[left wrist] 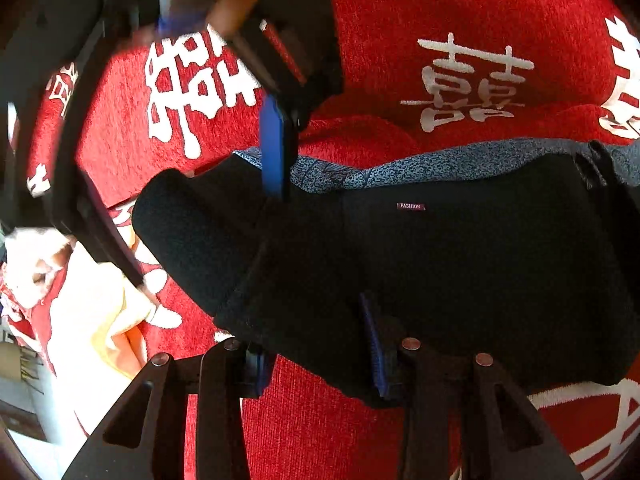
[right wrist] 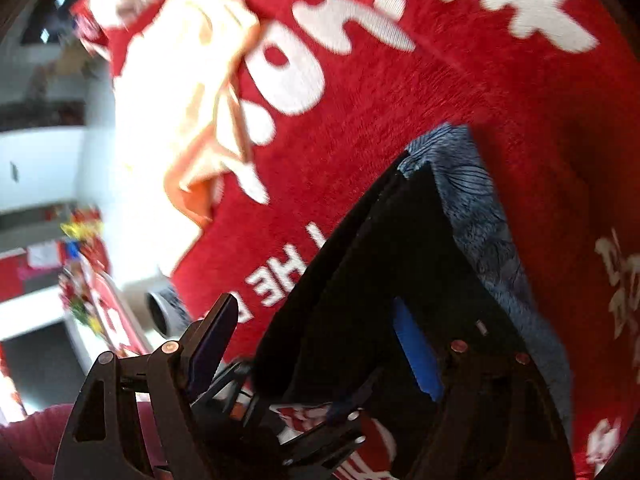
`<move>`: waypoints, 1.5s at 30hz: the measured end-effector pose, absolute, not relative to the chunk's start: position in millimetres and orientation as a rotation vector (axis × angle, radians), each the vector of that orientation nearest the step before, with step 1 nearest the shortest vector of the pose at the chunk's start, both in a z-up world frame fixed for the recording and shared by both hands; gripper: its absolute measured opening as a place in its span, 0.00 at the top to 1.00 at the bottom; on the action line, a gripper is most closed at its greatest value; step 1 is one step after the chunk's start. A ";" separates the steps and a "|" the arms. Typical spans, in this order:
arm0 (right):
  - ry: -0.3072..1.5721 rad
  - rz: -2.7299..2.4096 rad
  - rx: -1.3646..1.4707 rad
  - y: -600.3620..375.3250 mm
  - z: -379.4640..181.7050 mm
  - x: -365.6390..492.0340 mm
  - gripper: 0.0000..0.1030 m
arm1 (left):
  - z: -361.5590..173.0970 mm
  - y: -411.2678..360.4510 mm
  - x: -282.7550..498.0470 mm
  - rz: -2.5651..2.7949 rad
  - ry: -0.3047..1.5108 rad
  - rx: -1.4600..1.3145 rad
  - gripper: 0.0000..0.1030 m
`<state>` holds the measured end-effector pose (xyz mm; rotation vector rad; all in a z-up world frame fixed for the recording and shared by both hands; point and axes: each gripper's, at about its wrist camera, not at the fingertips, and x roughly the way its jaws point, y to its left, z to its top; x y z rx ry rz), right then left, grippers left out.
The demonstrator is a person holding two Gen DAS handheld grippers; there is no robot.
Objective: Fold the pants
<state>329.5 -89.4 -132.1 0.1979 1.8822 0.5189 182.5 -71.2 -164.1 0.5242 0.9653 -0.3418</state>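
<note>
The black pants lie folded on a red blanket, with a small "FASHION" label facing up. My left gripper is shut on their near edge, and black cloth fills the gap between its blue pads. My right gripper comes down from above at the pants' rolled left end. It is open, with one blue finger at the far edge and the other beyond the end. In the right wrist view the pants sit between the spread fingers of the right gripper. That picture is blurred.
Grey-blue patterned fabric shows along the pants' far edge; whether it is lining I cannot tell. A pale yellow-orange cloth lies on the blanket to the left. The blanket's edge and room floor lie beyond.
</note>
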 end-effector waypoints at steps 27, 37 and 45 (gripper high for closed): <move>1.309 0.345 0.878 -336.5 -19.2 160.8 0.81 | -28.6 -200.6 107.9 -0.667 0.854 0.358 0.62; 1.116 0.166 1.052 -447.3 -9.8 30.1 0.78 | -32.3 -311.6 33.5 -0.898 0.831 0.488 0.62; 1.108 0.010 1.181 -504.2 -71.7 -54.7 0.79 | -90.1 -375.0 -17.0 -0.993 0.895 0.611 0.62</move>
